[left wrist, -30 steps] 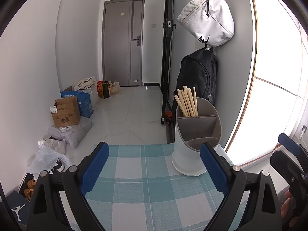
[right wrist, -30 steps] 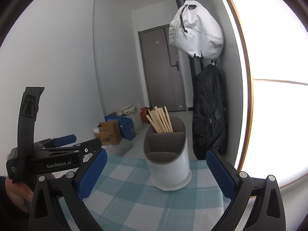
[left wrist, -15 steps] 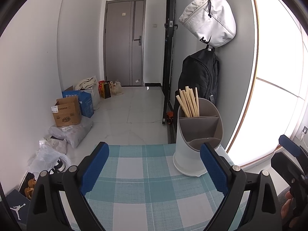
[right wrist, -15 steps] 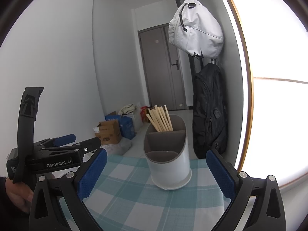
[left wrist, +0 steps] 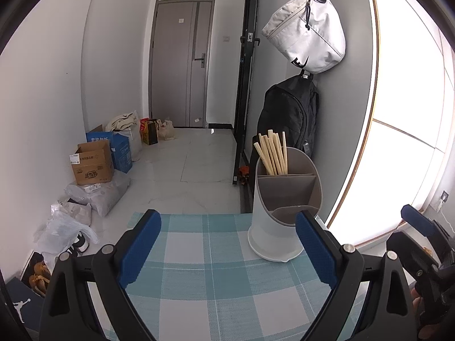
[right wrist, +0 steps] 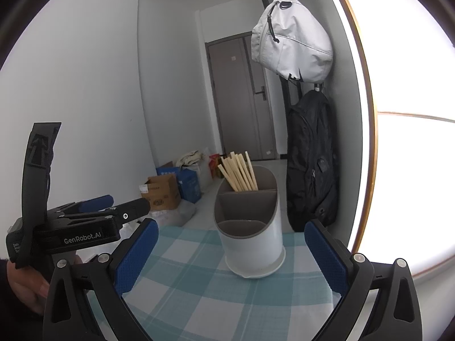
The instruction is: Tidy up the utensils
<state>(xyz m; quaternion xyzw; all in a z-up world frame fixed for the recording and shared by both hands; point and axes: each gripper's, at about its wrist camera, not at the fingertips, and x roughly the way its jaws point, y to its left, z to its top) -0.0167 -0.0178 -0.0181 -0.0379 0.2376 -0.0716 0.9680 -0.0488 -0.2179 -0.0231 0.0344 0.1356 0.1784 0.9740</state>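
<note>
1. Left gripper (left wrist: 227, 244) – jaws wide apart, blue pads (left wrist: 139, 248) at lower left and lower right of its own view, nothing between them.
2. Right gripper (right wrist: 231, 251) – also spread wide, holding nothing; checked cloth shows through the gap.
3. Utensil holder (left wrist: 285, 210) – white tub with grey three-compartment insert, upright on the teal-and-white checked tablecloth (left wrist: 204, 281), right of centre in the left view, centre in the right view. It sits beyond both sets of fingertips, not touched.
4. Chopsticks (left wrist: 271, 155) – a wooden bundle leaning left in the farthest compartment. The other two compartments look empty.
5. Readable text: "GenRobot.AI" in white on the left gripper body, lower left of the right view. A Jordan jumpman logo on a dark box (left wrist: 21, 304), bottom-left corner of the left view. Print on the cardboard box (left wrist: 92, 166) and blue box (left wrist: 121, 150) at mid-left is too small to read.
</note>
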